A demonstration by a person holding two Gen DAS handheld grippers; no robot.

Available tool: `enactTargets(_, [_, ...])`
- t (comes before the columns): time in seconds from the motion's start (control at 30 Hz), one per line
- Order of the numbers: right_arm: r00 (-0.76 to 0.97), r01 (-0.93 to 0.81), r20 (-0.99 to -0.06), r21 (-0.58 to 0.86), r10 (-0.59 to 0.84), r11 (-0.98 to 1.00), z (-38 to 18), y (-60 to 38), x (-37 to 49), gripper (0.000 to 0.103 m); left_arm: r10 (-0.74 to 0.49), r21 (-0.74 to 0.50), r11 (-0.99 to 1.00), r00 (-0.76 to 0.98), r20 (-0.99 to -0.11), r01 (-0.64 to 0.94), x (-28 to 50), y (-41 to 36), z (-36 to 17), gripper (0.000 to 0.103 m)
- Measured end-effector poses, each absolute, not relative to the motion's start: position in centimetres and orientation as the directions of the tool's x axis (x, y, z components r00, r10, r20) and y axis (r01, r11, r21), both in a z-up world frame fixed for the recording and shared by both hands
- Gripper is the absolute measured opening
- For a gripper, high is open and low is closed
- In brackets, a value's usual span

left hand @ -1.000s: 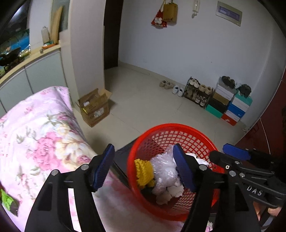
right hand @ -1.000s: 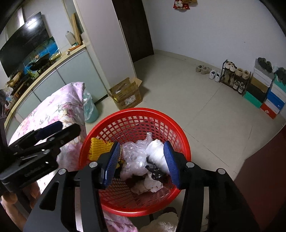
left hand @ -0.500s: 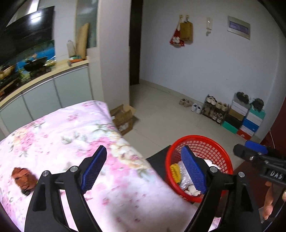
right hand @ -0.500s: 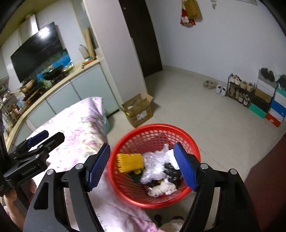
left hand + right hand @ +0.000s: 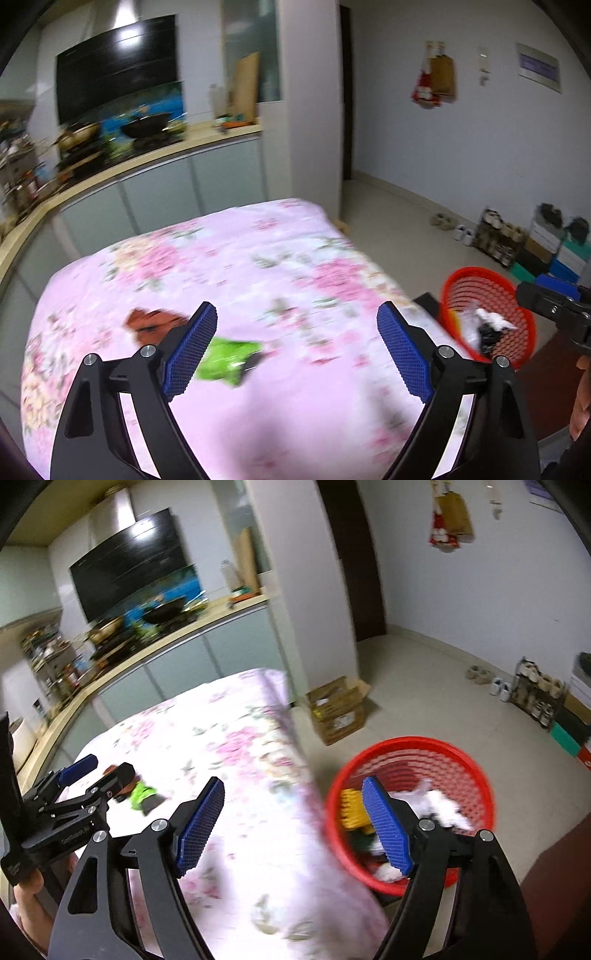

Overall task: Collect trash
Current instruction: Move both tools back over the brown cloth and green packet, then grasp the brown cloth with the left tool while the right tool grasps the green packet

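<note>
Both claws opening, nothing between pads: left claw [image 5: 297, 341] over floral bed [image 5: 229, 258]; right claw [image 5: 293, 823] straddles bed edge. Green wrapper [image 5: 225, 356] mid-bed, red basket [image 5: 461, 753] beside edge, floor [image 5: 424, 686] open.

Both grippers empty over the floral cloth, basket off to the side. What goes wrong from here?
1. The green wrapper and the brown scrap lie close together; the left hand-held gripper, jaws opening and empty, may catch both or pinch the floral cloth.
2. The red basket sits below the cloth's edge; a release short of its rim drops the trash on the floor.
</note>
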State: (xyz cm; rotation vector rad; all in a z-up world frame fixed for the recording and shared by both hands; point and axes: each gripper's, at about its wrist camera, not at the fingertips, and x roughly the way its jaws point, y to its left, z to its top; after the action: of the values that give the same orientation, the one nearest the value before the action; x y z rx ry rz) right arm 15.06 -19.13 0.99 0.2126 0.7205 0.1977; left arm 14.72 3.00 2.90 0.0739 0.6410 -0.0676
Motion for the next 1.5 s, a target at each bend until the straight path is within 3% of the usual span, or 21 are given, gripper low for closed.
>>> enactTargets(0.23, [0.712,-0.199,-0.63,0.242,0.31,0.95,1.7,-14.2,15.8,0.08,0.116,0.048,0.993,0.784,-0.61,-0.11,14.4,11.7,3.0,0.087])
enactTargets(0.43, [0.693,-0.252,-0.641,0.215,0.331,0.944,1.9,-10.8,16.9,0.081,0.181,0.036,0.978,0.755,-0.63,-0.204,15.9,17.1,2.3,0.087])
enactTargets(0.73, [0.663,-0.273,-0.672,0.194,0.33,0.942,1.0,-8.0,18.5,0.081,0.061,-0.041,0.991,0.697,-0.714,-0.129,20.2,17.7,-1.7,0.087])
enactTargets(0.97, [0.638,-0.283,-0.695,0.189,0.331,0.94,-0.3,-6.8,19.7,0.081,0.05,-0.011,0.996,0.639,-0.767,-0.092,23.6,16.8,-4.8,0.087])
enactTargets(1.1, [0.62,-0.293,-0.71,0.186,0.334,0.938,-1.1,-6.0,20.5,0.081,0.034,-0.024,0.997,0.653,-0.756,-0.08,24.1,16.9,-5.5,0.086])
enactTargets(1.2, [0.607,-0.294,-0.72,0.19,0.337,0.937,-1.7,-5.5,21.0,0.081,0.03,-0.018,0.998,0.665,-0.746,-0.065,24.0,16.9,-5.7,0.075])
enactTargets(1.37, [0.589,-0.304,-0.732,0.193,0.343,0.933,-2.5,-4.5,21.5,0.081,0.029,-0.009,0.999,0.68,-0.733,-0.053,23.8,17.0,-5.8,0.067])
enactTargets(1.4, [0.585,-0.306,-0.735,0.192,0.343,0.932,-2.7,-4.3,21.6,0.081,0.034,-0.008,0.998,0.683,-0.73,-0.059,23.7,17.1,-5.7,0.058])
enactTargets(1.5, [0.579,-0.313,-0.74,0.185,0.342,0.931,-3.1,-3.7,21.8,0.081,0.03,-0.024,0.997,0.69,-0.723,-0.068,23.2,17.7,-5.0,0.057])
